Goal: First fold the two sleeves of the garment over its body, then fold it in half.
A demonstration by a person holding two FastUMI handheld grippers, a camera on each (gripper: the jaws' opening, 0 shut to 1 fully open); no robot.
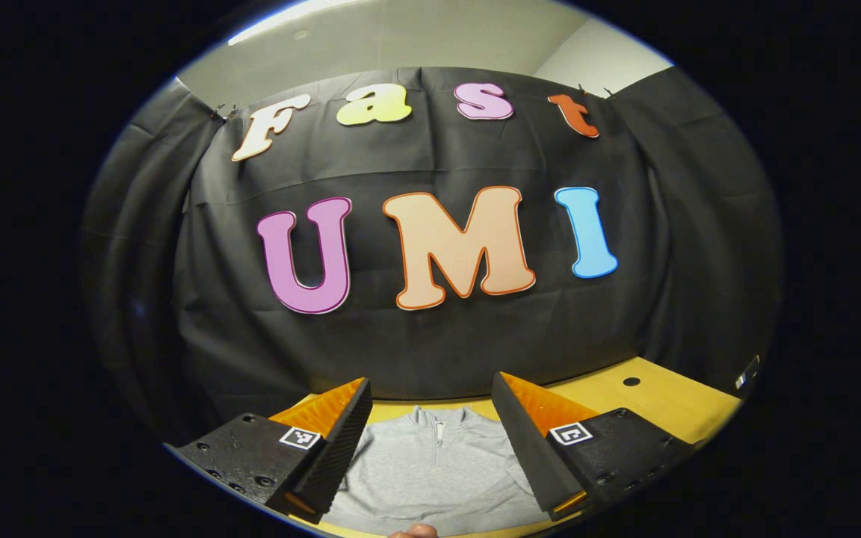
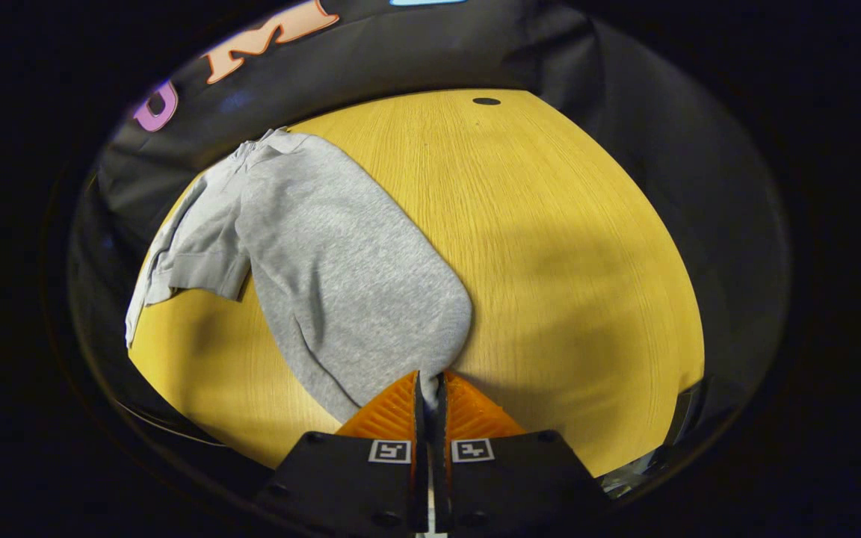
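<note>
A grey sweatshirt (image 2: 341,276) with a short zip collar lies on the yellow wooden table (image 2: 565,246). In the right gripper view its collar points to the far left and one sleeve (image 2: 191,261) spreads out on the left side. My right gripper (image 2: 430,379) is shut on the near edge of the grey fabric, which is drawn toward it. Whether that edge is a sleeve end or the hem, I cannot tell. In the left gripper view my left gripper (image 1: 430,382) is open above the sweatshirt (image 1: 430,471), with the collar between its fingers and nothing held.
The black cloth wall (image 1: 430,344) stands close behind the table's far edge. A small dark hole (image 2: 486,101) sits in the tabletop near the back. Bare wood stretches to the right of the sweatshirt. A person's fingertip (image 1: 414,531) shows at the bottom of the left gripper view.
</note>
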